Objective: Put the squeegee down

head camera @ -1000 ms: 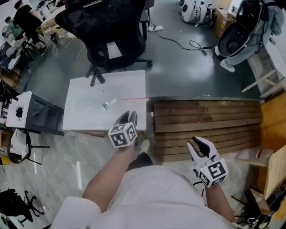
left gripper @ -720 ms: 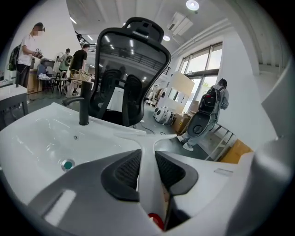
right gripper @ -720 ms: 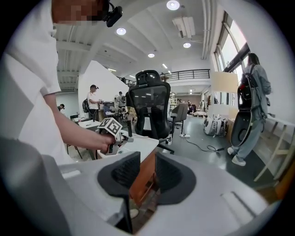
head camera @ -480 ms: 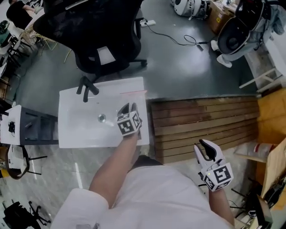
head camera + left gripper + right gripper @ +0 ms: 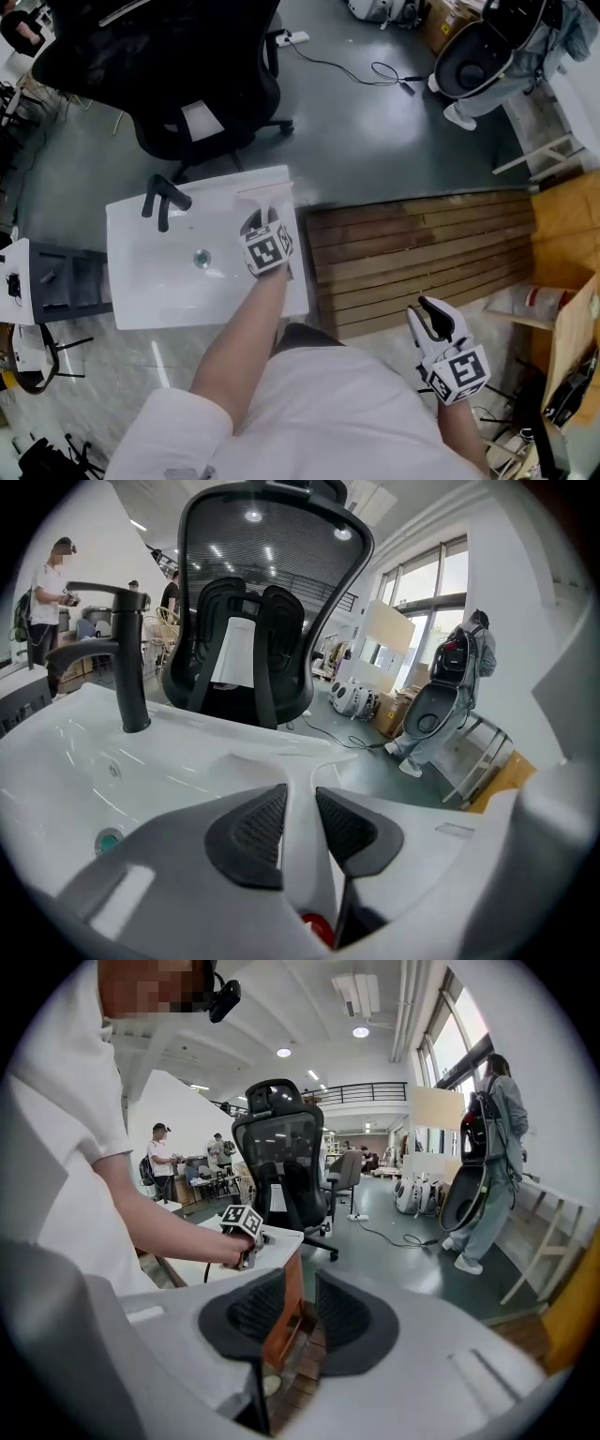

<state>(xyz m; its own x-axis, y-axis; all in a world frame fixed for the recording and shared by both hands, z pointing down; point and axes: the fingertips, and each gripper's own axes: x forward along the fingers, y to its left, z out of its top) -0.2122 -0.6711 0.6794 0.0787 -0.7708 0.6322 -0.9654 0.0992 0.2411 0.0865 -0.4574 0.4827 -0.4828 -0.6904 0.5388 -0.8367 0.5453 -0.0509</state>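
**Change since the earlier frame:** The left claw (image 5: pixel 262 221) has travelled from the sink's near rim to a spot over its right-hand part, further in and lower. The right claw (image 5: pixel 432 311) has shifted only slightly.

**Item 1, squeegee (image 5: pixel 300 794):** White, hard to pick out against the white sink (image 5: pixel 141 291). It is off the sink, carried over the right side well to the right of the drain (image 5: pixel 202 258) and the black faucet (image 5: pixel 161 197). The handle runs straight out along the claw's own line. The head flares crosswise just beyond the pads. In the head view its thin reddish edge lies roughly parallel to the sink's far rim, close to the far right corner.

**Item 2, left claw:** Clamped on the squeegee handle, pads pressing either side, tilted downward toward the sink.

**Item 3, right claw:** Jaws a little apart with nothing between them. It is well to the right of the sink, at the near edge of the wooden slatted platform (image 5: pixel 422 248), and has no part in the hold.

**Deciding relation:** The squeegee lies ahead of and in line with the left claw. Judged from this, setting it down needs only a short descent and a release. The head sits close to the far right rim, so it may overhang or slide off unless it is placed slightly inward.
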